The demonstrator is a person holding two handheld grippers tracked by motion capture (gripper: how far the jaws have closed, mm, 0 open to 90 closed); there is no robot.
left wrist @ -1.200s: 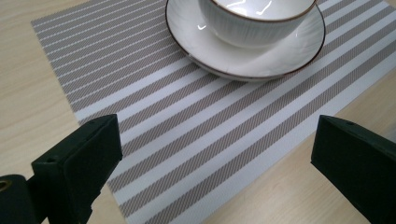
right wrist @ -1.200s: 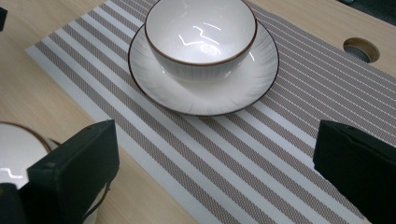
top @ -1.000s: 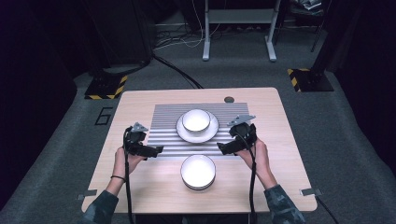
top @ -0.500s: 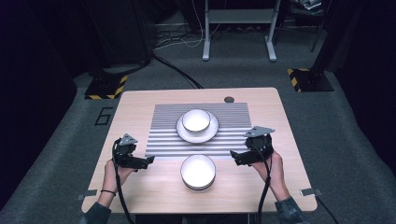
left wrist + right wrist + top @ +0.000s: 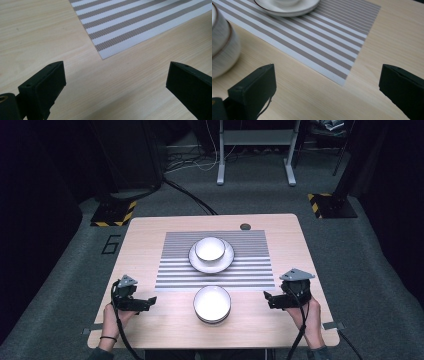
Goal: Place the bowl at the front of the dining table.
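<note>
- The left gripper (image 5: 148,303) has its jaws wide open and holds nothing.
- The right gripper (image 5: 267,299) is wide open too.
- The white bowl (image 5: 212,303) sits on the table (image 5: 150,235) between them.

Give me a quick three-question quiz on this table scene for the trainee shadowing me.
1. True or false: the left hand-held gripper is shut on a bowl.
2. What does the far bowl rest on? A) the bare table B) a plate C) the near bowl
3. Fill in: the plate lies on the ______ placemat.

Key
1. False: both it and the right hand-held gripper are open and hold nothing.
2. B; the near bowl stands on the wooden table, between the grippers.
3. Striped.
</note>
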